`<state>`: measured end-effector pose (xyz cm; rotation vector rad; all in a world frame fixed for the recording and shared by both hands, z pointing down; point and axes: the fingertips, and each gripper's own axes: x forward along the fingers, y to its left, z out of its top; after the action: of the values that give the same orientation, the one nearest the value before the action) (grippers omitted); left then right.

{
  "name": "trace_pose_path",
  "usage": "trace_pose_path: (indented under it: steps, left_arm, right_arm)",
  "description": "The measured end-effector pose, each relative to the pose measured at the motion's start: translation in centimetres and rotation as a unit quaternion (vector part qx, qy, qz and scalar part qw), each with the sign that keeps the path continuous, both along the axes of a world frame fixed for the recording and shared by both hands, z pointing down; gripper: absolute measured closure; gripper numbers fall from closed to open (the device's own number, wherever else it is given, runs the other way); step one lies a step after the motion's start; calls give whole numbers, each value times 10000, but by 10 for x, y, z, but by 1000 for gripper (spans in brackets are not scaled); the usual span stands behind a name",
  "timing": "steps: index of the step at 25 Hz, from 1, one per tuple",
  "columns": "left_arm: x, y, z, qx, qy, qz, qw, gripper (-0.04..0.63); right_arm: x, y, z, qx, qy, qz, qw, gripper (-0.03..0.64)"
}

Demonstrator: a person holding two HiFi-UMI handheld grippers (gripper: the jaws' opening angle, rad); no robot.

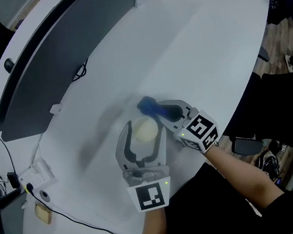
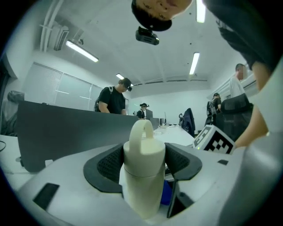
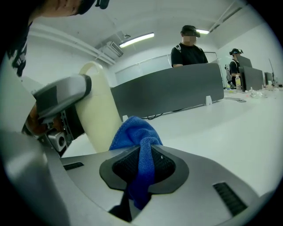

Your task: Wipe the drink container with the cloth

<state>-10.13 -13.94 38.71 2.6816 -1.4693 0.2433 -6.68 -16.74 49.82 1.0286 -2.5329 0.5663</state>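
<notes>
Cream drink container (image 2: pixel 143 172) stands upright, clamped between my left claw's (image 1: pixel 144 133) wide-set jaws, near the white table's (image 1: pixel 191 48) front edge.
My right claw (image 3: pixel 141 155) is pinched tight on the blue cloth (image 3: pixel 135 132), bunched just beside the container.

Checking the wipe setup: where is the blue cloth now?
Near the head view's centre, the cloth is pinched in the right gripper, beside the cream container in the left gripper.
</notes>
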Motion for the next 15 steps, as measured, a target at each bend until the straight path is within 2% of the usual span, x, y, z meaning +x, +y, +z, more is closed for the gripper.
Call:
trace_pose_path:
  steps: [2, 3, 5, 7, 9, 11, 15]
  left_arm:
    - [4, 3, 0, 141, -13, 684, 9976, 311]
    - [5, 6, 1, 197, -8, 1108, 9936, 311]
    - [6, 10, 2, 240, 31, 1900, 9815, 311]
    - [5, 11, 2, 187, 107, 2410, 9703, 311]
    - [5, 11, 2, 99, 208, 2651, 9639, 311]
    - [5, 12, 1, 51, 276, 2731, 9616, 311]
    - [6, 13, 1, 29, 334, 2718, 9618, 311]
  right_arm:
    - [8, 2, -21, 100, -51, 84, 9999, 572]
    - [11, 2, -37, 218, -168, 143, 9995, 572]
    - [14, 2, -76, 516, -536, 255, 9969, 572]
    - [12, 2, -115, 904, -854, 251, 9919, 572]
    - [7, 4, -141, 1259, -1035, 138, 9865, 572]
    - [1, 7, -140, 1332, -1055, 14, 9855, 572]
    - [-3, 6, -81, 773, -777, 174, 9938, 573]
